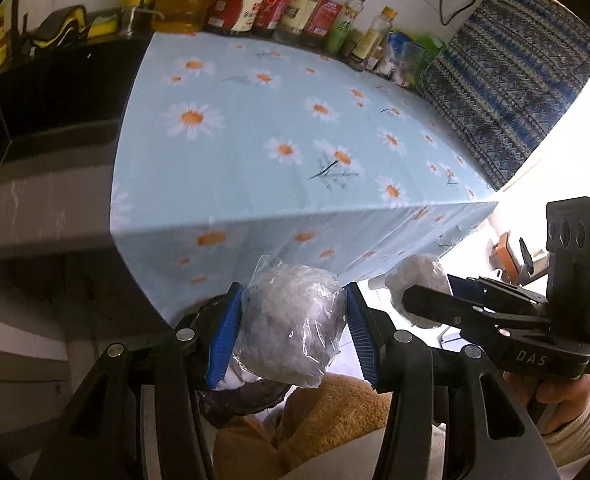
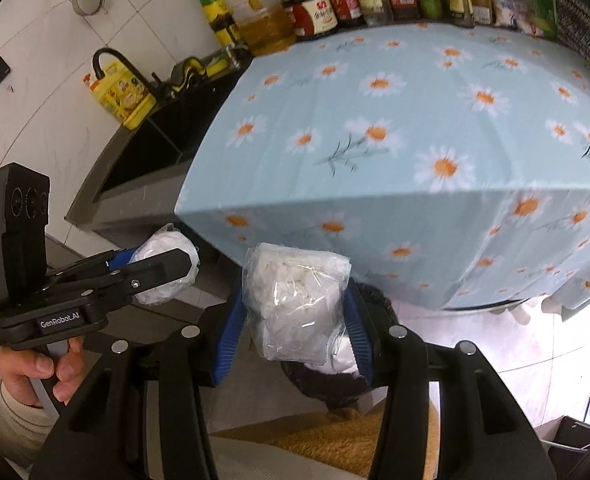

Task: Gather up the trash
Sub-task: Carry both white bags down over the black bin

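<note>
In the left wrist view my left gripper (image 1: 295, 320) is shut on a clear plastic bag stuffed with crumpled white paper (image 1: 291, 332), its blue pads (image 1: 225, 340) pressing both sides. It hangs just off the front edge of the daisy-print table (image 1: 279, 128), above a black-lined trash bin (image 1: 235, 400). My right gripper (image 2: 293, 308) is shut on a second clear bag of white tissue (image 2: 295, 304), over the same bin (image 2: 335, 384). Each gripper shows in the other's view: the right one (image 1: 419, 296) and the left one (image 2: 167, 268), side by side.
Several sauce and oil bottles (image 2: 335, 4) line the back of the table. A dark sink (image 2: 155, 148) with a yellow jug (image 2: 123, 92) lies to the left. Brown fleece fabric (image 1: 327, 420) sits below the grippers. A patterned cloth (image 1: 507, 92) hangs at right.
</note>
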Demonstrator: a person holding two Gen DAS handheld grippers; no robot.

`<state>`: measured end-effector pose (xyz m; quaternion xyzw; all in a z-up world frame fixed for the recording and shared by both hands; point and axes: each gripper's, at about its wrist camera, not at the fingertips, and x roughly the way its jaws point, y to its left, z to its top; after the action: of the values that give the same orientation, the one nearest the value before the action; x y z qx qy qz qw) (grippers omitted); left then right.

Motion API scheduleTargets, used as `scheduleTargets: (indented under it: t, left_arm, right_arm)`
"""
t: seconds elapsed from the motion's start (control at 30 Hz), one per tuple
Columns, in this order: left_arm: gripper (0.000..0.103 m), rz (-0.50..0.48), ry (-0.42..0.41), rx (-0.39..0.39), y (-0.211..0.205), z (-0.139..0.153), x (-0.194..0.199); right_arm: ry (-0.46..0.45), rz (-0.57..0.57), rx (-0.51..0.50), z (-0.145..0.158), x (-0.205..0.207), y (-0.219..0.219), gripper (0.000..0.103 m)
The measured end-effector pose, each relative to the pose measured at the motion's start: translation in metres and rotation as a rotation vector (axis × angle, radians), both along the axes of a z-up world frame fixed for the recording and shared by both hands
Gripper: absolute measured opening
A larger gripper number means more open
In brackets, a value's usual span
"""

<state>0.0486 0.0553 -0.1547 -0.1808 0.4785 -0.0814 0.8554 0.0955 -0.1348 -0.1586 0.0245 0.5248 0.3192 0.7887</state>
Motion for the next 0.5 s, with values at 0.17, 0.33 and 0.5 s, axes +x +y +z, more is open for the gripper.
scheduleTargets:
  t: [0.17, 0.33, 0.5]
  left_arm:
    - [0.049, 0.029, 0.054, -0.017, 0.002, -0.023, -0.003]
    - [0.049, 0.048, 0.136, -0.042, -0.003, -0.056, -0.005]
    - [0.049, 0.081, 0.231, -0.057, -0.012, -0.088, -0.007]
  right_arm:
    - [0.039, 0.043, -0.027, -0.017, -0.004, 0.01, 0.048]
    - [0.098, 0.075, -0.049, -0.041, -0.002, 0.013, 0.048]
    - [0.178, 0.09, -0.069, -0.07, 0.004, 0.006, 0.048]
